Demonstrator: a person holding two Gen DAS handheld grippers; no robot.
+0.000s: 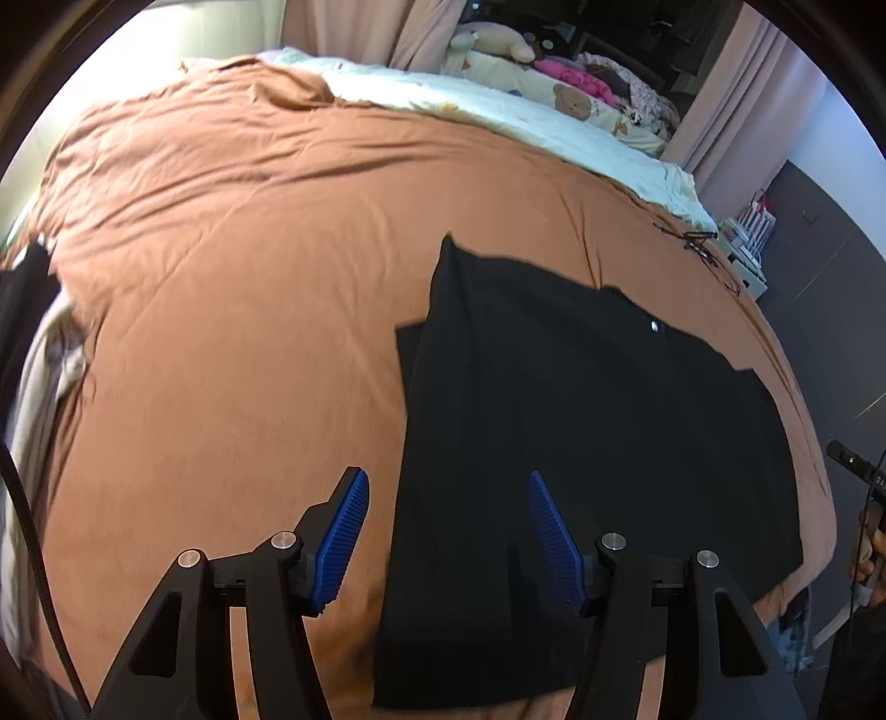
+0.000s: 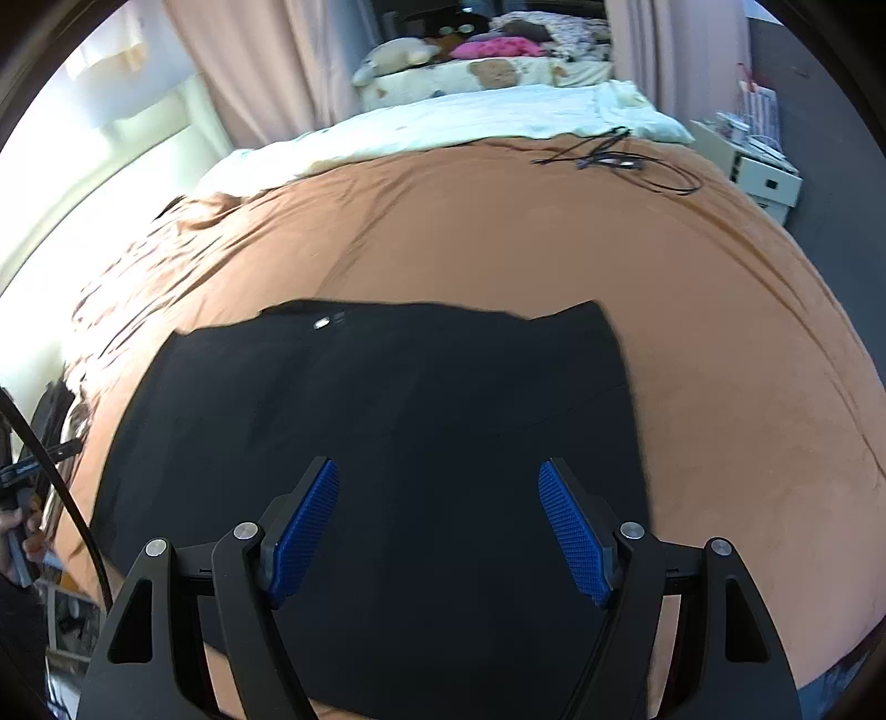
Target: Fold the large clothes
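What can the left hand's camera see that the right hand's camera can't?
Only the left wrist view shows the pale cloth heaped at the bed's left edge, and the left gripper, open with nothing in it. Only the right wrist view shows the bright window and the right gripper, also open and empty. Both show the black garment lying flat on the brown blanket, the white sheet, the stuffed toys and a black cable.

black garment (image 1: 581,443) flat on brown bedspread (image 1: 249,304) - left gripper (image 1: 446,537) fingers apart, empty
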